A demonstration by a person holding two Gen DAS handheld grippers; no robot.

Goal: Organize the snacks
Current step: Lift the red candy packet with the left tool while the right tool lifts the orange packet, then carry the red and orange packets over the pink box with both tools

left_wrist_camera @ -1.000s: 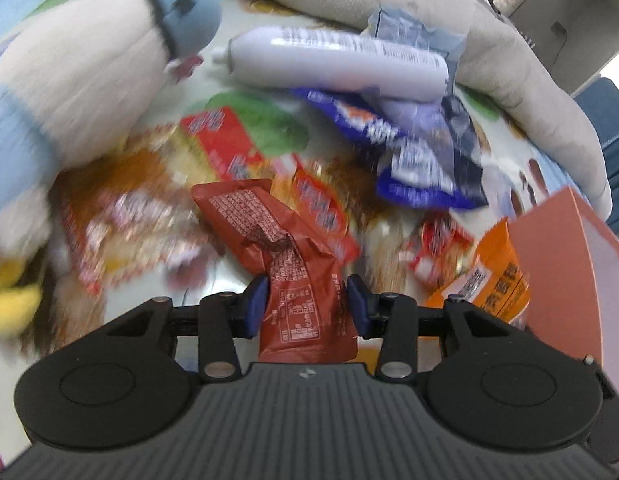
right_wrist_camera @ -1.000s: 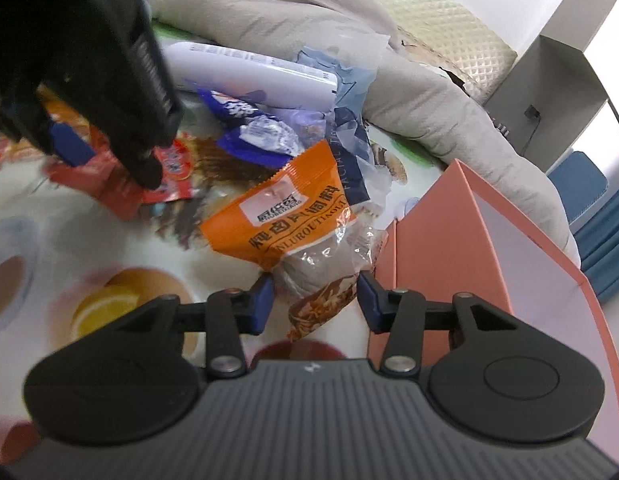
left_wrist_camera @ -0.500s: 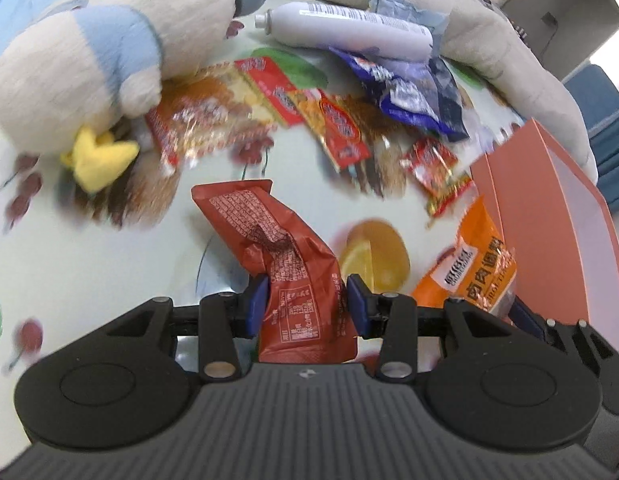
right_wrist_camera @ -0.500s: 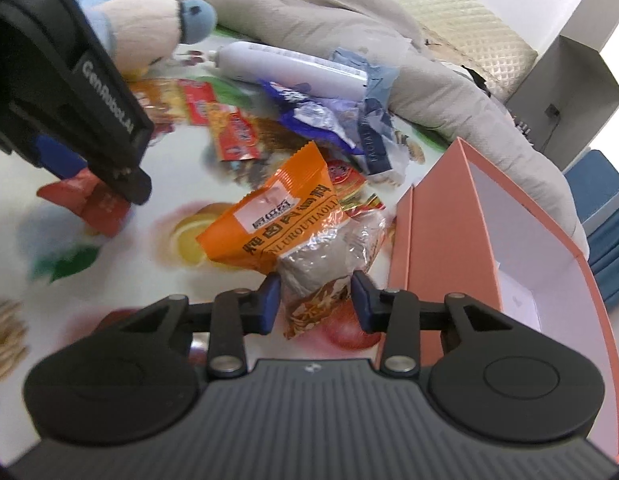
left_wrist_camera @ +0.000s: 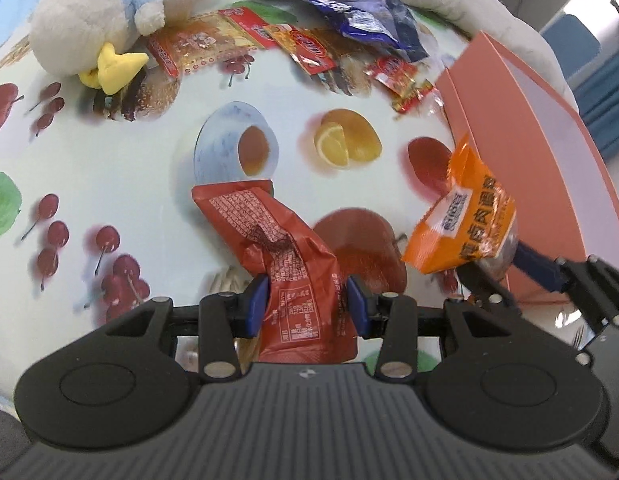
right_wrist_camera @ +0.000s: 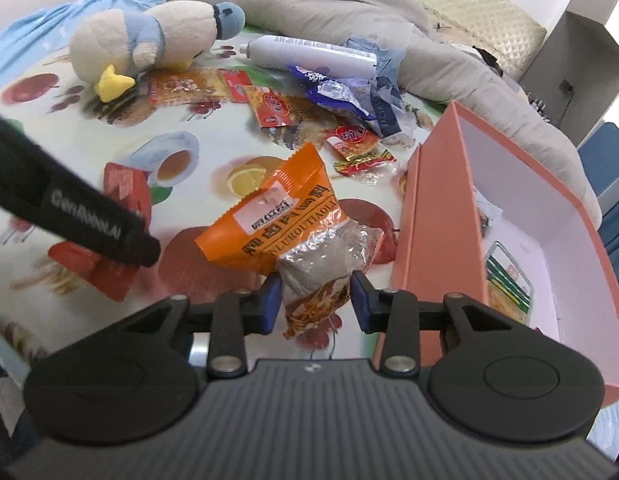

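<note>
**Right wrist view: two packets in the air, box to the right**

The right gripper (right_wrist_camera: pixel 312 298) clamps an orange snack packet (right_wrist_camera: pixel 275 222) by its clear end, its long axis pointing up and away. The open pink box (right_wrist_camera: pixel 437 216) sits just to its right, nearer this hand. The left gripper (left_wrist_camera: pixel 307 306) pinches a red packet (left_wrist_camera: pixel 275 246) above the fruit-print tablecloth (left_wrist_camera: pixel 149 184), farther from the box.

The red packet's (left_wrist_camera: pixel 293 264) lower end hides behind the left claw's (left_wrist_camera: pixel 307 304) body; the salmon box (right_wrist_camera: pixel 437 216) runs off frame; its contents (right_wrist_camera: pixel 509 280) stay unreadable.
</note>
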